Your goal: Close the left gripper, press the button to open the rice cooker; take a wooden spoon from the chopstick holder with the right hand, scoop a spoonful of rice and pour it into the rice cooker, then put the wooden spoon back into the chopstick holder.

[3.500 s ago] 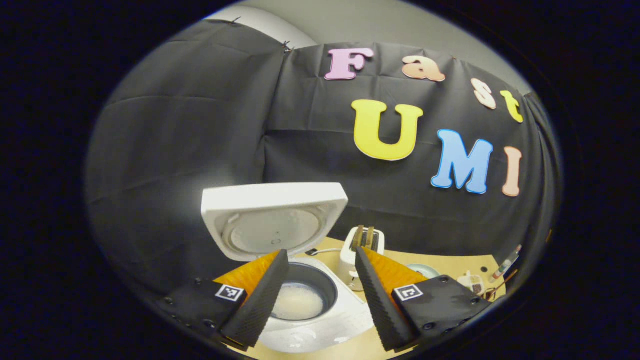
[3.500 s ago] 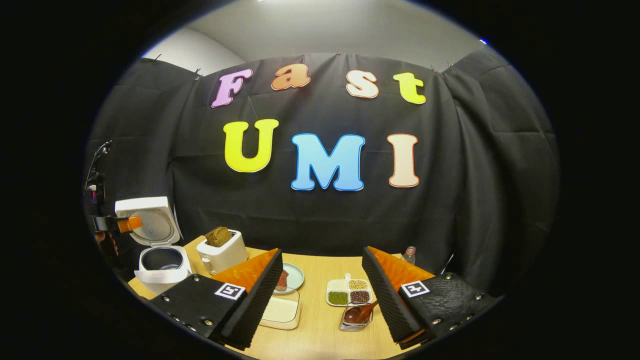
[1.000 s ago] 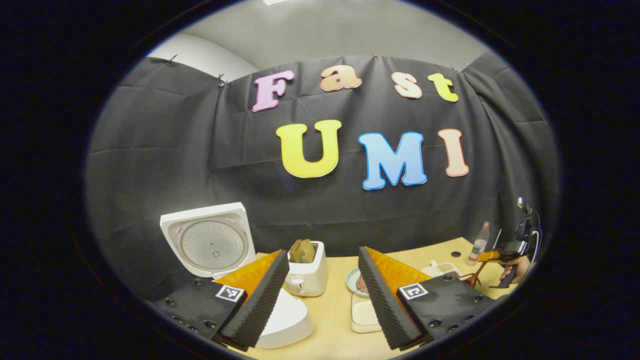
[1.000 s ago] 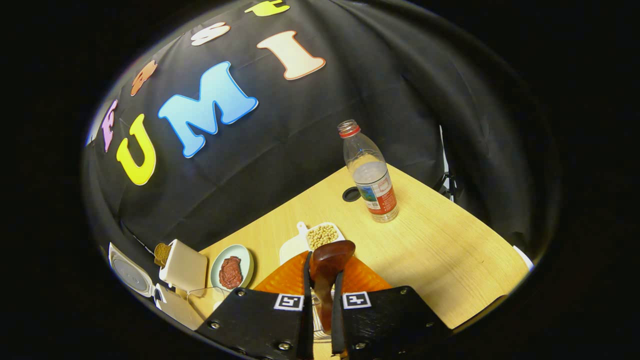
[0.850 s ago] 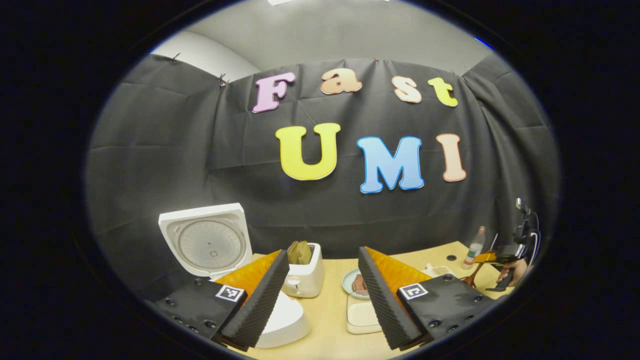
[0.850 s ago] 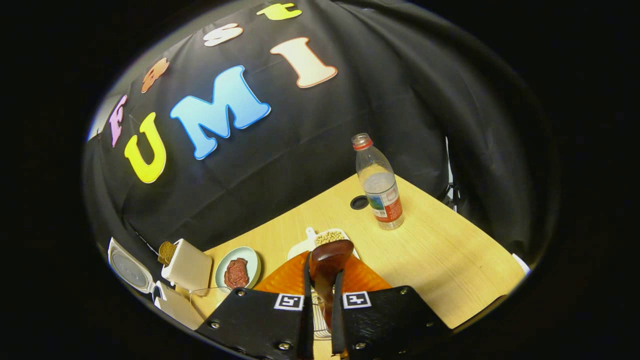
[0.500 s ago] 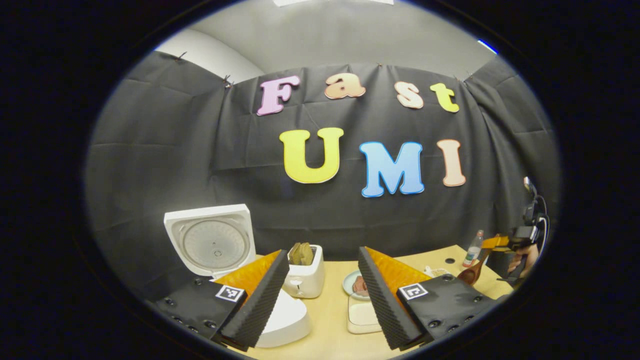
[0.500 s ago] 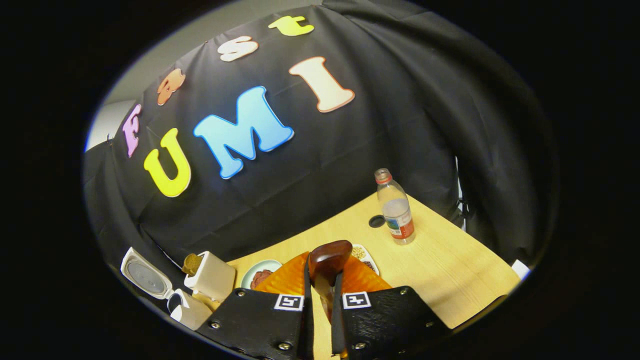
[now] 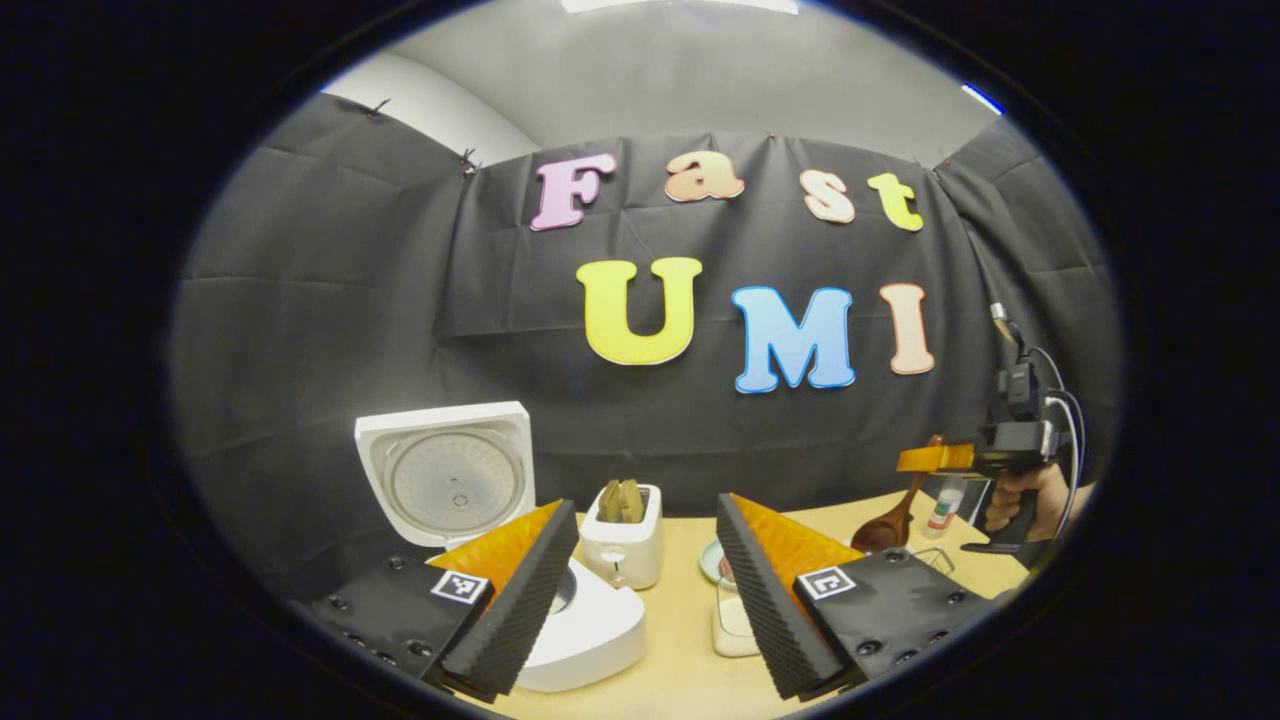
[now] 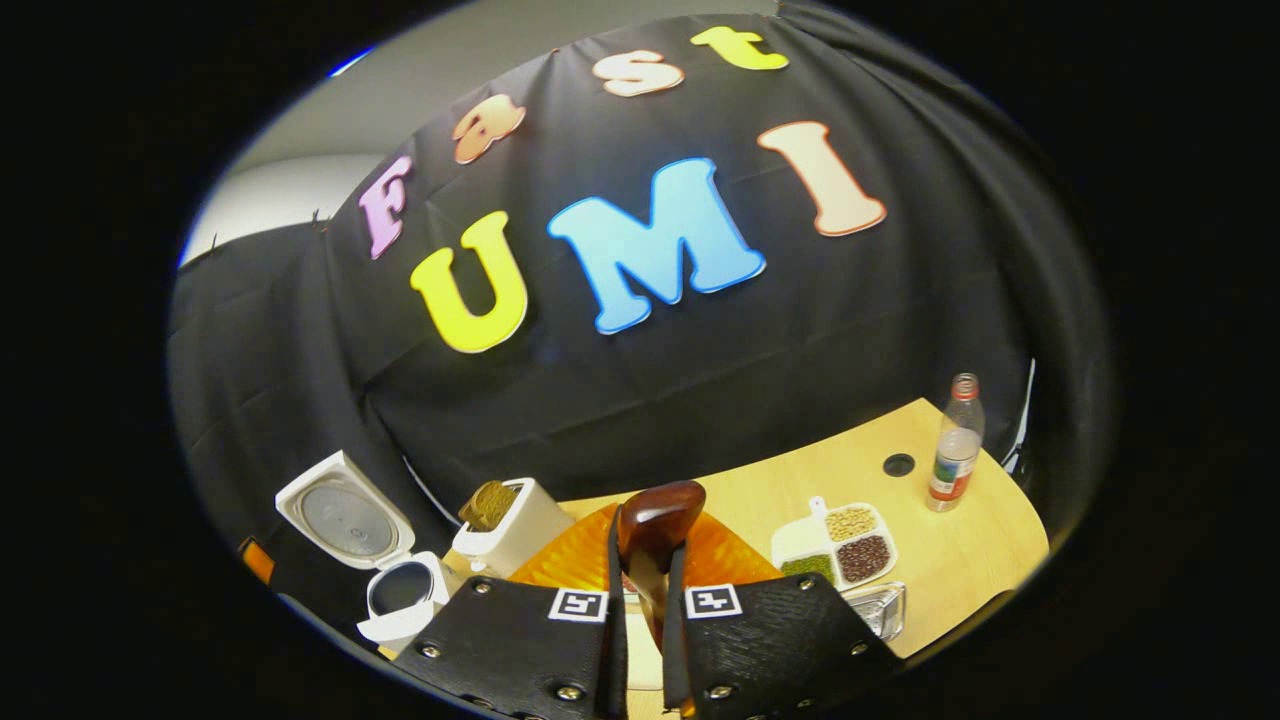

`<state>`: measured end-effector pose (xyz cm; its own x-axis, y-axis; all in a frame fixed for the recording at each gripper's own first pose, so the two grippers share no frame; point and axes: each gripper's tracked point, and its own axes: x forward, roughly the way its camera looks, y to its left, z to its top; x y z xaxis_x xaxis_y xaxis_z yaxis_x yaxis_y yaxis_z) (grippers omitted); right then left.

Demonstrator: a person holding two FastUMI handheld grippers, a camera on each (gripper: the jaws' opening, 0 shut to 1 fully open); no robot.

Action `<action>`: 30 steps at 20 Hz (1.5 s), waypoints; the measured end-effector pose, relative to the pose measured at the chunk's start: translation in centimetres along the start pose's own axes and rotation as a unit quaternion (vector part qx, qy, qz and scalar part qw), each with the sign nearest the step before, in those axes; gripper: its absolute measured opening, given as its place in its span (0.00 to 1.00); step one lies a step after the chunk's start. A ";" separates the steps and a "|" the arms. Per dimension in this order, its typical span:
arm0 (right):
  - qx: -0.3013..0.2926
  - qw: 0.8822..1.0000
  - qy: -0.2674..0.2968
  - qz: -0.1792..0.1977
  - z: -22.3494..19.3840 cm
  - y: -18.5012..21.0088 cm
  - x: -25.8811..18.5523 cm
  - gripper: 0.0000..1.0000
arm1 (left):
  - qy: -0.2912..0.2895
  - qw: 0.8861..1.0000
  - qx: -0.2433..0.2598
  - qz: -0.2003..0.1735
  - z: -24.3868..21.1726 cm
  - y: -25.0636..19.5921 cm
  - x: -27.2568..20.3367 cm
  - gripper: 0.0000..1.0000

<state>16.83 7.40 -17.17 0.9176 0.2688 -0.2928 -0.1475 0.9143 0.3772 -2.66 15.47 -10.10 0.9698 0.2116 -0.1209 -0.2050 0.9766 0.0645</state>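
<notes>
Wooden spoon [image 10: 655,535] sits clamped between the right claw [image 10: 642,560] fingers, lifted above the counter [image 10: 960,550]. Left claw [image 9: 640,560] gapes wide, holding nothing, near the white cooker [image 9: 580,625], whose lid [image 9: 447,475] stands up at far left.

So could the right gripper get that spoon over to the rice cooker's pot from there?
Probably yes: the rice cooker has its lid up, and the right gripper, clamping the wooden spoon, hangs above the toaster between.
</notes>
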 end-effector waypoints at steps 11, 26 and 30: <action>-0.098 0.992 0.067 -0.043 -11.3 2.0 8.0 0.14 | 0.034 0.999 -0.002 -0.002 -4.2 3.8 -1.1 0.95; 0.190 0.974 0.124 0.007 -16.4 3.5 10.1 0.14 | 0.061 0.998 0.000 0.013 -6.1 6.4 -1.8 0.97; 0.305 0.945 0.115 0.003 -15.7 0.9 9.7 0.14 | 0.059 0.998 0.000 0.009 -5.6 6.3 -2.0 0.97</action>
<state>19.76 15.57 -33.51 0.8031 0.3963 -0.4450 0.1514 0.5866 0.7956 -6.60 21.41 -15.01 0.9439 0.2312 -0.2357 -0.2214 0.9728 0.0675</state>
